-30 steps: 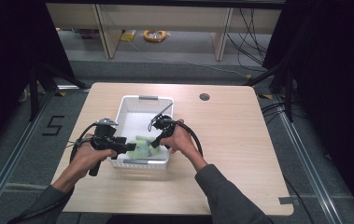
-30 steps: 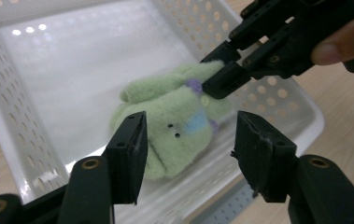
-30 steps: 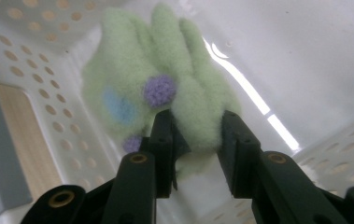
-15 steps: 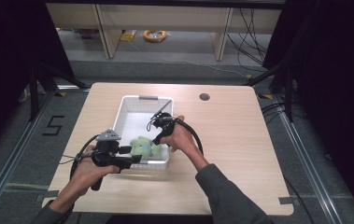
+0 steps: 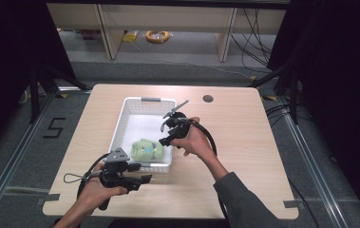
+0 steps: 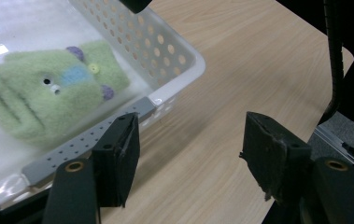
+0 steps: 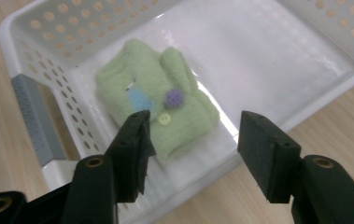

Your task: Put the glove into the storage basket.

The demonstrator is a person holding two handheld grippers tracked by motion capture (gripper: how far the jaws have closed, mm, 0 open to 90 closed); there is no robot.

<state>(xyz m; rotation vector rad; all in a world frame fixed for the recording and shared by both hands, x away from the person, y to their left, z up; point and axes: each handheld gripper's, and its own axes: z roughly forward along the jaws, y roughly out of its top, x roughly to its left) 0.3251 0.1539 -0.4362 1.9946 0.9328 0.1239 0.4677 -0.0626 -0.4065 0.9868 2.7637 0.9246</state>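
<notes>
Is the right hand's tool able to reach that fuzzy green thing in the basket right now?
Probably yes. The right tool hangs just above the green sock in the white basket, jaws open, nothing between them.

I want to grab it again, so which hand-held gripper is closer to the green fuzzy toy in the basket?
Right. The right hand-held gripper hangs open over the basket, just beside the green toy; the left hand-held gripper is outside, past the near rim.

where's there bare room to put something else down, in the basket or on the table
Free: the far half of the white basket beyond the folded green sock, and the tabletop to its right. Crowded: the basket's near end, with the open left gripper and right gripper beside it.
</notes>
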